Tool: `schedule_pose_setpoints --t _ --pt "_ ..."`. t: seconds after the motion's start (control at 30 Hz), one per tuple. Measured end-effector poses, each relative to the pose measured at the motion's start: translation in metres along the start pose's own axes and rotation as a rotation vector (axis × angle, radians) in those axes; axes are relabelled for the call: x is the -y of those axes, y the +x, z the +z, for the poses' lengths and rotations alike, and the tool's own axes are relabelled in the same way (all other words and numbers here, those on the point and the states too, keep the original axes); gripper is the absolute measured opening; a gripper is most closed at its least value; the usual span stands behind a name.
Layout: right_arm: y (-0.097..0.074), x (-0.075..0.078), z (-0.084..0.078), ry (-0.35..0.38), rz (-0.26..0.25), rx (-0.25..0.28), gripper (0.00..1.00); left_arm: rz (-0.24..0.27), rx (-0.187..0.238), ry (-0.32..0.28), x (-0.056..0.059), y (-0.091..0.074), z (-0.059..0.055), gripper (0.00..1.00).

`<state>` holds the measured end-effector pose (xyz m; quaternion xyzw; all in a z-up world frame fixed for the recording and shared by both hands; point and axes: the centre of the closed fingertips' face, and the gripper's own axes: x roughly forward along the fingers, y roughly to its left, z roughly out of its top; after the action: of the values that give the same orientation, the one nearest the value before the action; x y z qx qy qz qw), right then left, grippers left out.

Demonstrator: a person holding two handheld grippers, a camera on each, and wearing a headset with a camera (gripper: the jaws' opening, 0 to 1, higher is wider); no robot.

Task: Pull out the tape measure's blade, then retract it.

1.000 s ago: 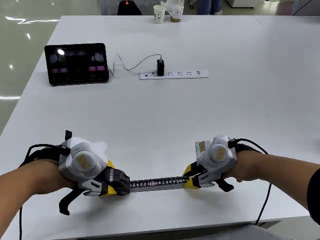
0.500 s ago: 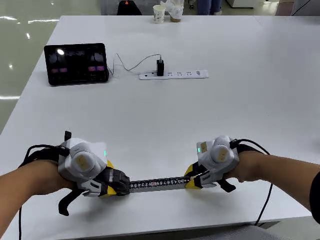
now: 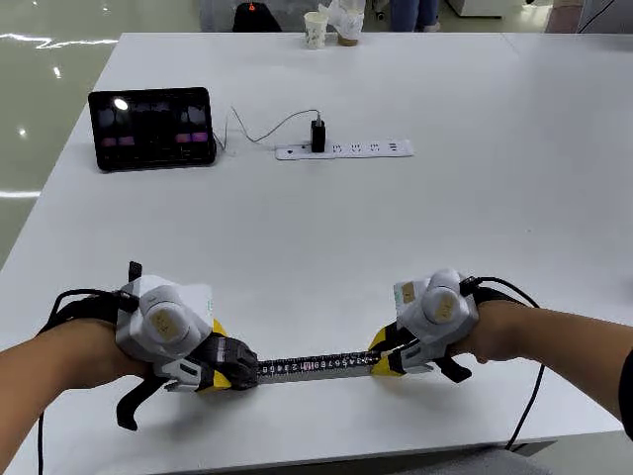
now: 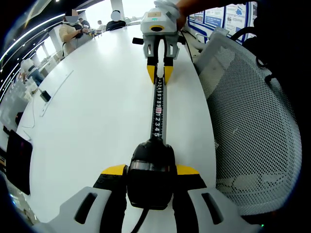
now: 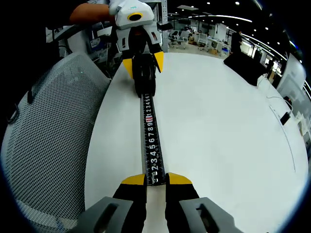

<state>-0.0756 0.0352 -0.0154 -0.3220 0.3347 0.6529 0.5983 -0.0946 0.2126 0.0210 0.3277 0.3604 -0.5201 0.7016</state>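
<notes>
- The left gripper (image 3: pixel 220 364) is near the bench's (image 3: pixel 445 198) near edge, toward the near-left corner, held in a person's hand.
- Its fingers (image 4: pixel 115 171) are closed onto the black case (image 4: pixel 151 174), one yellow tip on each side, with the case's mouth facing the other gripper.
- The right gripper (image 3: pixel 386 362) is also by the near edge, right of the middle, facing the left one.
- Its fingers (image 5: pixel 133 180) are nearly together and pinch the free end of the blade (image 3: pixel 316 365), which passes between the two yellow tips.
- The blade is partly drawn out, running straight from the case to the right gripper along the near edge. It lies low over the bench, and its printed numbers read up into the teens.
- A tablet (image 3: pixel 152 127) lies near the left edge, toward the far end, with its screen lit.
- A white power strip (image 3: pixel 346 148) lies in the far middle with a black charger (image 3: pixel 317 132) plugged in.
- Cups (image 3: pixel 316 28) stand at the far edge.
- A mesh chair (image 4: pixel 252 121) is just off the near edge.
</notes>
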Motion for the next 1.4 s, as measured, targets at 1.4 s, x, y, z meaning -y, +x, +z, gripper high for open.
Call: schedule_pose_setpoints --t 1.4 --pt "-0.013 0.000 -0.017 0.021 -0.007 0.001 0.10 0.001 0.002 -0.003 0.001 0.001 0.001 0.30"
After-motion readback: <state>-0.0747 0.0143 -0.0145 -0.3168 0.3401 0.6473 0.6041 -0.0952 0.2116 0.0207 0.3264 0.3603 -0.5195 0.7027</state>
